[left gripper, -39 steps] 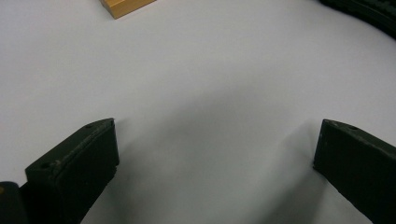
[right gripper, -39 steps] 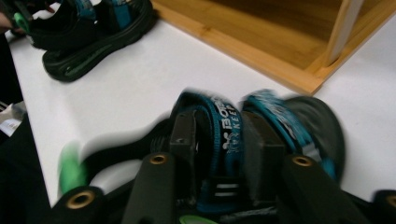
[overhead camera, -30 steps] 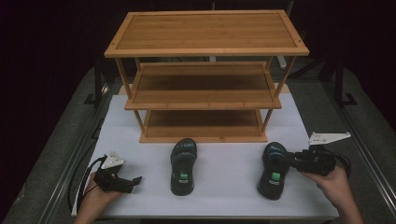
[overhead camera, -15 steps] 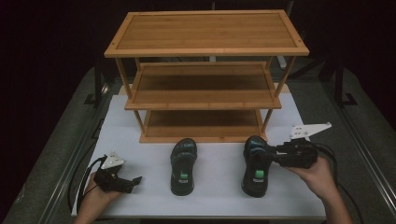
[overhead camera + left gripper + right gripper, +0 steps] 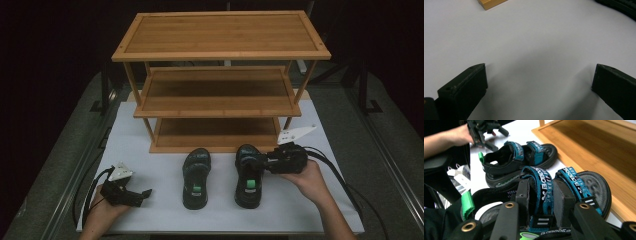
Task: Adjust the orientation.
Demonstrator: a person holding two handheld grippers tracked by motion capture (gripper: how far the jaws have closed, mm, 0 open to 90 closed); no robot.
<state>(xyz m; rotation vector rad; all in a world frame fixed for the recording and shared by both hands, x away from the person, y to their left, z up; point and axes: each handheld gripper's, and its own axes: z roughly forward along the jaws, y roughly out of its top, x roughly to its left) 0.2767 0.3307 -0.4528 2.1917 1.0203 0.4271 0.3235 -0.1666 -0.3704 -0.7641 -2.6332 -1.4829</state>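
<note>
Left gripper (image 5: 145,192) rests low on the white table cover (image 5: 150,145), jaws spread wide with bare cover between them. Next along, a black sandal with teal straps and a green heel tab (image 5: 195,177) lies alone, just before the three-tier bamboo shoe rack (image 5: 220,75). Its mate, the second black sandal (image 5: 248,175), lies beside it — right gripper (image 5: 540,202) clamped narrow on its lettered teal strap (image 5: 544,188).

You see a three-tier wooden bamboo shoe rack (image 5: 220,90) standing on the white table cover (image 5: 150,145), with the second black-and-teal sandal (image 5: 196,177) before it.
</note>
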